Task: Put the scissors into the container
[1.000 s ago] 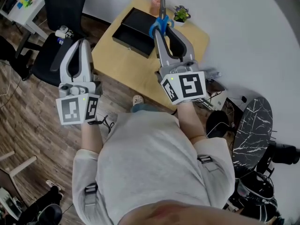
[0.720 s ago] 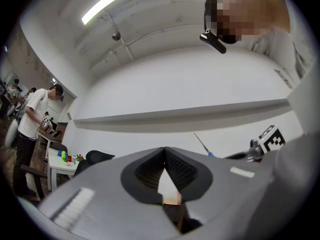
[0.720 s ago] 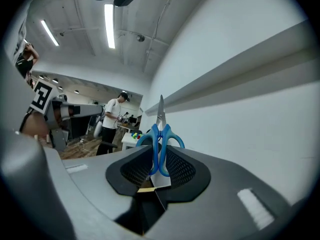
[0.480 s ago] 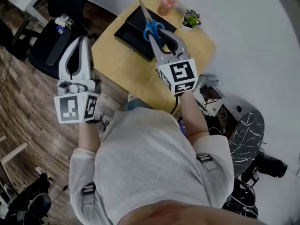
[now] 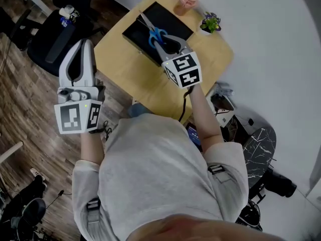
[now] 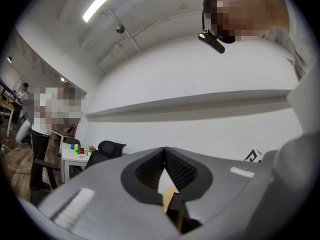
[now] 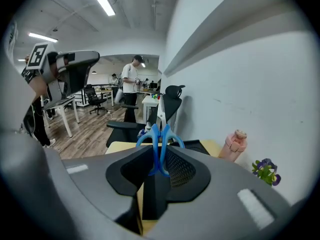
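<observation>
Two grippers are up. The right gripper clamps the blue scissors by their handles, blades pointing away. It holds them right above the open black container, which sits along the far left edge of the table. The left gripper hangs off the table's left edge, jaws pressed together on nothing.

No words, brands or numbers can be read anywhere. The only signs are black-and-white square code markers. They stand on the white cube of the left tool at 9 o'clock in the head view, and on the white cube of the right tool at 1 o'clock. They bear block patterns, no letters.
</observation>
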The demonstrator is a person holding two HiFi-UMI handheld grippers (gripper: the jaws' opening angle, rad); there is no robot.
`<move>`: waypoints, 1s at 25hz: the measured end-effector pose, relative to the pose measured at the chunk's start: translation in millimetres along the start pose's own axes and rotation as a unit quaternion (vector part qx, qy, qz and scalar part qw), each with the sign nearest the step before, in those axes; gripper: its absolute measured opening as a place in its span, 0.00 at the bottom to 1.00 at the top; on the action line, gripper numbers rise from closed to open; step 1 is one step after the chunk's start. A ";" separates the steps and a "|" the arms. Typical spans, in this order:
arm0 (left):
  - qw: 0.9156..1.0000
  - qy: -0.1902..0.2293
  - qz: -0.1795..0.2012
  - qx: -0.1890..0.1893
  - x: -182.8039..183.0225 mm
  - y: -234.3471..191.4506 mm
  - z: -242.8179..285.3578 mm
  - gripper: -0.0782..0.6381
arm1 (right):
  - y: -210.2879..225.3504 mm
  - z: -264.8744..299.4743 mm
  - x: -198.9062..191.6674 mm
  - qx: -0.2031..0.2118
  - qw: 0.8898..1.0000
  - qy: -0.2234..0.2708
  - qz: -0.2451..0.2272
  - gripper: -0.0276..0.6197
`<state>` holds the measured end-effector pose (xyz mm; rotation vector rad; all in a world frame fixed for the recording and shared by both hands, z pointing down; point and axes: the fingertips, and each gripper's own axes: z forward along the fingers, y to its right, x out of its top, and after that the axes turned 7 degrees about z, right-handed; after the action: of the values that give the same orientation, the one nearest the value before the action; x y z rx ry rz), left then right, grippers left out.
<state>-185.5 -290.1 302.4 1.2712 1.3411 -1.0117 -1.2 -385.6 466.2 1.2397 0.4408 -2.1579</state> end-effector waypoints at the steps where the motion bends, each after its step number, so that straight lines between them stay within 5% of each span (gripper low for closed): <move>1: 1.000 -0.002 0.000 0.001 -1.7 -0.2 0.4 0.19 | 1.7 5.0 -6.7 0.004 1.000 -0.013 0.003 0.17; 9: 1.000 -0.018 0.001 0.010 -12.7 -1.4 0.5 0.19 | 11.6 34.7 -61.3 0.018 0.994 -0.107 -0.001 0.17; 25: 0.998 -0.047 0.008 0.039 -27.1 -13.2 -12.3 0.19 | 21.7 75.4 -121.6 0.019 0.976 -0.219 -0.001 0.17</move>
<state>-201.0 -283.9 330.4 1.2741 1.2273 -1.1079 9.2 -403.0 609.5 0.7439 0.2125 -2.3626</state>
